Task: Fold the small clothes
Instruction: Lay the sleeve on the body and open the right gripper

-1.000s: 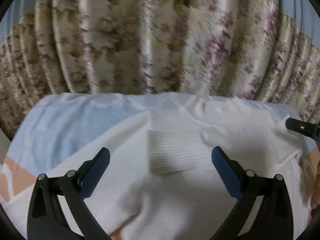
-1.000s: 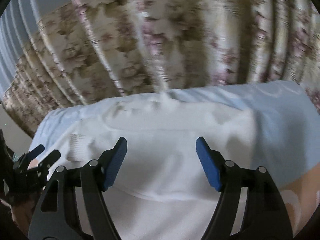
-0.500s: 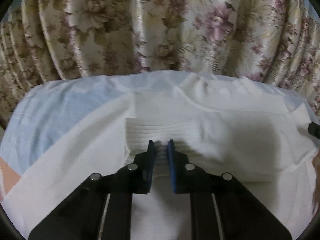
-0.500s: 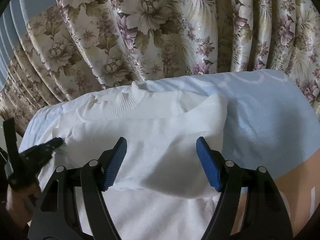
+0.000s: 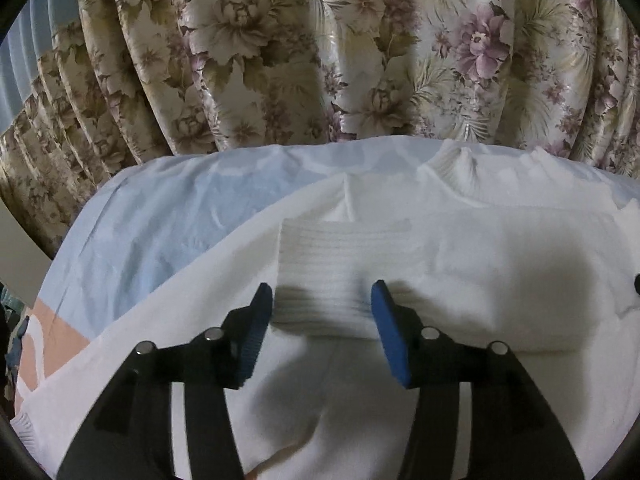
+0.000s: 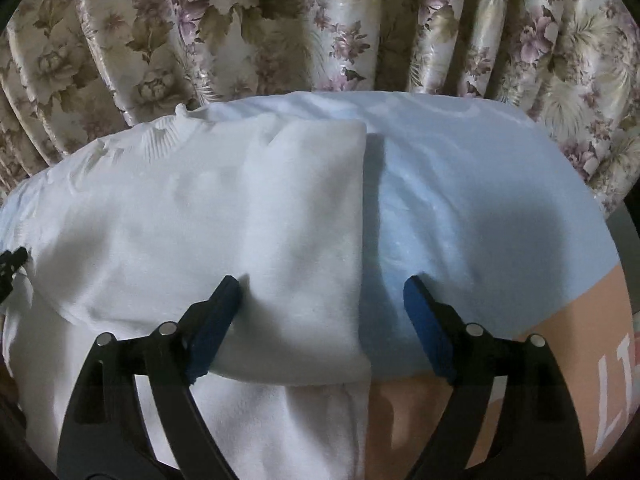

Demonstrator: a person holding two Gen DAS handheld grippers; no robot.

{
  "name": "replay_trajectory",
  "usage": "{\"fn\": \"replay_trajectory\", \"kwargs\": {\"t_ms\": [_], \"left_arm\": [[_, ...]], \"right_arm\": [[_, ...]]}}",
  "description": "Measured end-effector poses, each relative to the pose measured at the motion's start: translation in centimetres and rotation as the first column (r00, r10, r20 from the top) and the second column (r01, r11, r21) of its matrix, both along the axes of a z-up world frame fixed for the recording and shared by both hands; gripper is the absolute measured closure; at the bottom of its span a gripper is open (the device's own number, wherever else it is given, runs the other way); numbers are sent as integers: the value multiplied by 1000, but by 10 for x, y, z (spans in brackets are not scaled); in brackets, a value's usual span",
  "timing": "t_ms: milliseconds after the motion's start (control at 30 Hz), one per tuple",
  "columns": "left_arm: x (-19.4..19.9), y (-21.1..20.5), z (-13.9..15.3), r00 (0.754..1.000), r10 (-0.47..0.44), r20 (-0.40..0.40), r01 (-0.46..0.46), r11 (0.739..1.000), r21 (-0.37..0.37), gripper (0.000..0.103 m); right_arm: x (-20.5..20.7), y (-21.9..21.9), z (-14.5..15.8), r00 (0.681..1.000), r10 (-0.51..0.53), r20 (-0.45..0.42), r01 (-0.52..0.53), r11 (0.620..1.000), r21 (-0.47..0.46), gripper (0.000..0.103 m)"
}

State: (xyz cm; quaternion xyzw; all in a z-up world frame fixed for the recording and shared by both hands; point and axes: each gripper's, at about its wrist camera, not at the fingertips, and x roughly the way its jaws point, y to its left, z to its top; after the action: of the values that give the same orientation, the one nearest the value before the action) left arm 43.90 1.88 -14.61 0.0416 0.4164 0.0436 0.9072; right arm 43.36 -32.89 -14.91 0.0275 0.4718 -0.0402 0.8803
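A white knit sweater point(image 5: 500, 264) lies on the light blue bed sheet point(image 5: 160, 232), with one sleeve folded across its body. The sleeve's ribbed cuff point(image 5: 344, 264) lies just ahead of my left gripper point(image 5: 322, 300), which is open, its blue pads either side of the cuff's near edge. In the right wrist view the sweater point(image 6: 200, 232) shows its folded right edge running down the middle. My right gripper point(image 6: 322, 292) is open over that folded edge, one pad on the sweater, the other over the sheet point(image 6: 480, 200).
A floral curtain point(image 5: 320, 52) hangs close behind the bed in both views. An orange patch of the bed cover with white lettering point(image 6: 580, 360) lies at the near right. The other gripper's tip point(image 6: 10, 264) shows at the left edge.
My left gripper was shut at the cuff half a second ago and has opened, leaving the cuff lying on the sweater. My right gripper stayed open and moved right, over the sweater's folded edge.
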Motion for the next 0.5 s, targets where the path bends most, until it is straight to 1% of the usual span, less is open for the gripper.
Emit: {"fn": "replay_trajectory", "kwargs": {"t_ms": [33, 67, 100, 133, 267, 300, 367, 400, 500], "left_arm": [[-3, 0, 1, 1000, -6, 0, 6, 1000, -10, 49], [-5, 1, 3, 1000, -13, 1, 13, 1000, -22, 46], [-9, 1, 5, 1000, -20, 3, 20, 999, -35, 41], [-15, 1, 9, 999, -35, 13, 35, 998, -56, 41], [-37, -10, 18, 995, -93, 29, 95, 993, -74, 36], [-43, -11, 20, 994, -104, 30, 106, 990, -89, 33], [-55, -13, 26, 991, -127, 32, 130, 984, -122, 30], [-63, -13, 30, 989, -140, 40, 144, 980, -138, 27], [-82, -15, 39, 983, -178, 51, 184, 971, -150, 24]], "right_arm": [[-2, 0, 2, 1000, 4, 8, -4, 1000, -2, 21], [-4, 0, 5, 1000, 8, 20, -8, 1000, 2, 21], [-8, 0, 9, 999, 14, 38, -15, 1000, 20, 21], [-11, 2, 12, 999, 17, 46, -18, 999, 31, 20], [-24, 7, 29, 996, 23, 89, -27, 998, 49, 12], [-24, 7, 29, 996, 23, 89, -27, 998, 49, 10], [-33, 9, 39, 993, 23, 113, -29, 998, 51, 8], [-38, 12, 44, 992, 18, 123, -22, 999, 35, 8], [-57, 24, 58, 988, 23, 151, -21, 1000, -12, 6]]}}
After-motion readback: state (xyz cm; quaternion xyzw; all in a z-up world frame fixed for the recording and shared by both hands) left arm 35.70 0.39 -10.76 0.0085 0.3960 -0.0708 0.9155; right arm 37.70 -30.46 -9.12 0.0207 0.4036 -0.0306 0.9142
